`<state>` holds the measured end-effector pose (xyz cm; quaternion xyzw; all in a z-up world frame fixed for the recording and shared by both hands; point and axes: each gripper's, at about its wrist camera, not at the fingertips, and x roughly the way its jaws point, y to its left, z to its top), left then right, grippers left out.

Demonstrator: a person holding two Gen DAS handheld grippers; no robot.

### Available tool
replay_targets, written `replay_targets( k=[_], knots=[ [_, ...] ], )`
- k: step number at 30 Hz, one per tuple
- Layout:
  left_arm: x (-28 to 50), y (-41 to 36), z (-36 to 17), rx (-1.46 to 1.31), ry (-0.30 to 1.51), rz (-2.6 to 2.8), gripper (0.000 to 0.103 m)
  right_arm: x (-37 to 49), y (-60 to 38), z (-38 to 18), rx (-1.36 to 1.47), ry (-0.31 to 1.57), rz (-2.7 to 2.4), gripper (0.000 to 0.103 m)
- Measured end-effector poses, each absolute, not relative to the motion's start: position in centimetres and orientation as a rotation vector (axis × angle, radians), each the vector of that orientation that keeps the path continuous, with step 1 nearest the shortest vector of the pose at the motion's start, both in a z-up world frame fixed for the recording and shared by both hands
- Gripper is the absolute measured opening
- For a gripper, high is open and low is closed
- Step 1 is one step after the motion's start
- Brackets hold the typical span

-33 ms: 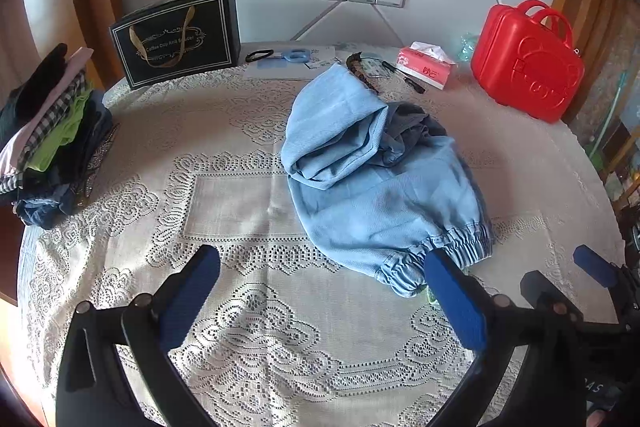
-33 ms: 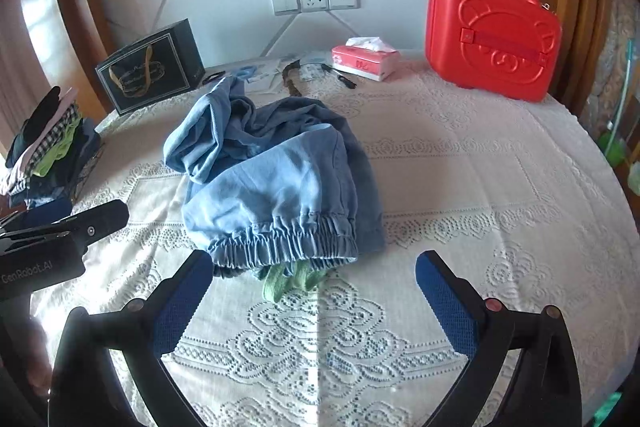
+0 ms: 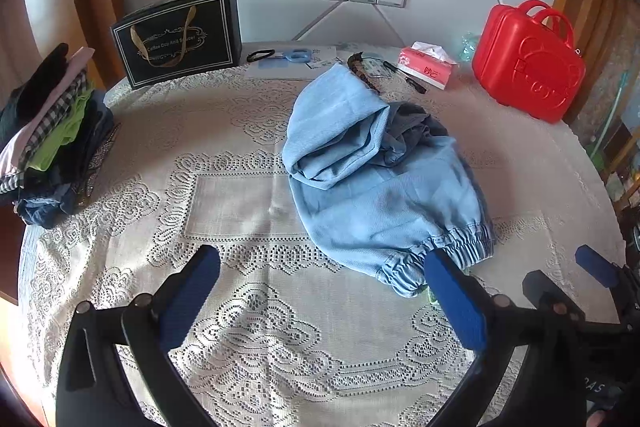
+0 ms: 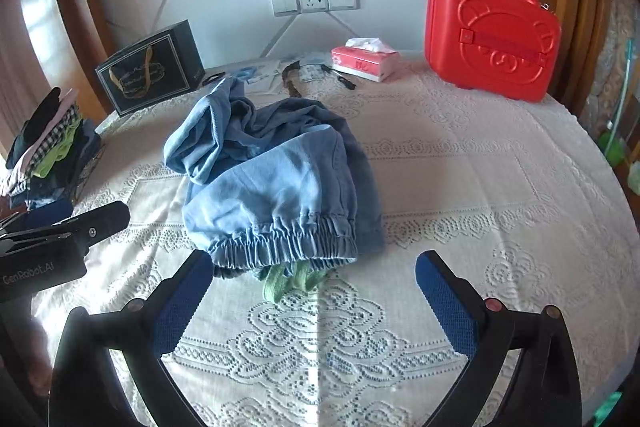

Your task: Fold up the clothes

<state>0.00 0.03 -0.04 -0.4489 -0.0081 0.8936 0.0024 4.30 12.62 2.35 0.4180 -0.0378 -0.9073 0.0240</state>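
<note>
The light-blue denim trousers (image 4: 276,183) lie crumpled in a heap near the middle of the lace-covered tabletop (image 4: 460,187), elastic waistband toward the tongs, one leg flopped back over the rest. A green garment (image 4: 288,281) pokes out from under the waistband. Both the left tongs (image 3: 320,301) and the right tongs (image 4: 312,301) hang above the cloth with fingers spread wide apart, holding nothing.

The likeliest slip is a pinch at the waistband that also catches the green garment or the lace cloth beneath, dragging either along. Grabbing only one layer of the bunched denim would leave the leg twisted inside any fold. A wide sweep could knock the tissue box (image 4: 364,63) or the stack of folded clothes (image 3: 52,143) at the left edge.
</note>
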Motion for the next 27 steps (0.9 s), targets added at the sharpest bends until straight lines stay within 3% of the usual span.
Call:
replay_targets(
  k=[10, 27],
  knots=[
    [0.4, -0.4, 0.4, -1.442, -0.102, 2.759, 0.103, 4.8, 13.0, 3.3, 1.304, -0.151, -2.815, 0.103],
    [2.3, -0.3, 3.6, -1.433, -0.017, 2.788, 0.103, 6.6, 12.5, 7.5, 1.264, -0.066, -2.853, 0.103]
  ],
)
